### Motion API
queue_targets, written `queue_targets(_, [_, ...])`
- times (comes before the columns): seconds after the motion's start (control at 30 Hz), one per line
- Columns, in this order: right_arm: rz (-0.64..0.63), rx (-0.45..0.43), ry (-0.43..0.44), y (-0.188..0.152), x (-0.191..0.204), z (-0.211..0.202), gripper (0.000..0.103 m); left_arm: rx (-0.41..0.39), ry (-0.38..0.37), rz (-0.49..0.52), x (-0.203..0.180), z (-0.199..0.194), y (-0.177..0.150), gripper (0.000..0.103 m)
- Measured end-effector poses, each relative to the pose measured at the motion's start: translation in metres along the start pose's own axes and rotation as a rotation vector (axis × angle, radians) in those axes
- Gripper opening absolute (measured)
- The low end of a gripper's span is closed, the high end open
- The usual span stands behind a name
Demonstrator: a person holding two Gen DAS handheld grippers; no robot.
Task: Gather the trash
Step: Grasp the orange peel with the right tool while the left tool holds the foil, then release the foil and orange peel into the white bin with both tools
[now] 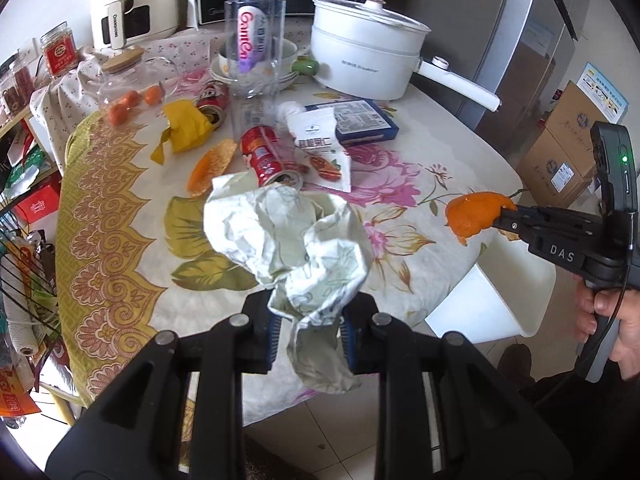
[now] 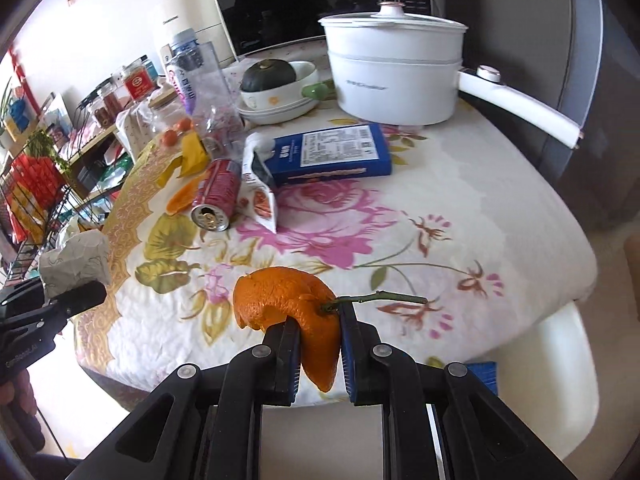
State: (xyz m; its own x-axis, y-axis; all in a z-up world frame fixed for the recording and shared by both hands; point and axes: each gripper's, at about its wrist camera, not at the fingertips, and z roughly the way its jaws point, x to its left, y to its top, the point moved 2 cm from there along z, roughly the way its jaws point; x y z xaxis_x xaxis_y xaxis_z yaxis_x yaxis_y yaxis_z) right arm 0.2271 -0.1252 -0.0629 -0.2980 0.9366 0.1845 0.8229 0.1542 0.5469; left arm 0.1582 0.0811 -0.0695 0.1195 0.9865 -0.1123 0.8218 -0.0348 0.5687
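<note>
My left gripper (image 1: pixel 308 320) is shut on a crumpled white paper (image 1: pixel 288 236) and holds it above the near edge of the flowered table (image 1: pixel 400 208). It also shows in the right wrist view (image 2: pixel 76 264). My right gripper (image 2: pixel 320 340) is shut on an orange peel (image 2: pixel 296 312) with a green stem, above the table's near edge; the peel also shows in the left wrist view (image 1: pixel 474 212). On the table lie a red can (image 1: pixel 266 156), a second can (image 1: pixel 212 102), a yellow wrapper (image 1: pixel 186 126), another peel (image 1: pixel 212 166) and a snack bag (image 1: pixel 320 148).
A white electric pot (image 1: pixel 368 48), a blue box (image 1: pixel 360 120), bowls (image 1: pixel 256 68), a clear bottle (image 1: pixel 252 48) and a glass jar (image 1: pixel 132 84) stand further back. A white bin (image 1: pixel 492 292) sits by the table's right side. Shelves stand left, cardboard boxes right.
</note>
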Motion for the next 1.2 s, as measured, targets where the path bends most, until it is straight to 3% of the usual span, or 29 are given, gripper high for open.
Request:
queue_targets(0.5, [0.064,0.037,-0.079,-0.031,-0.090,-0.055,0.017,0.036,-0.067,0.186,-0.115,0.041,0.011,0.027])
queue_targets(0.87, [0.111,0.082,-0.137,-0.052,-0.137,-0.064,0.018,0.089,-0.156,0.293,-0.193,0.075,0.007,0.027])
queue_targets(1.2, [0.151,0.133,-0.185,-0.078,-0.182,-0.067,0.018,0.133,-0.212,0.359,-0.242,0.096,-0.002,0.028])
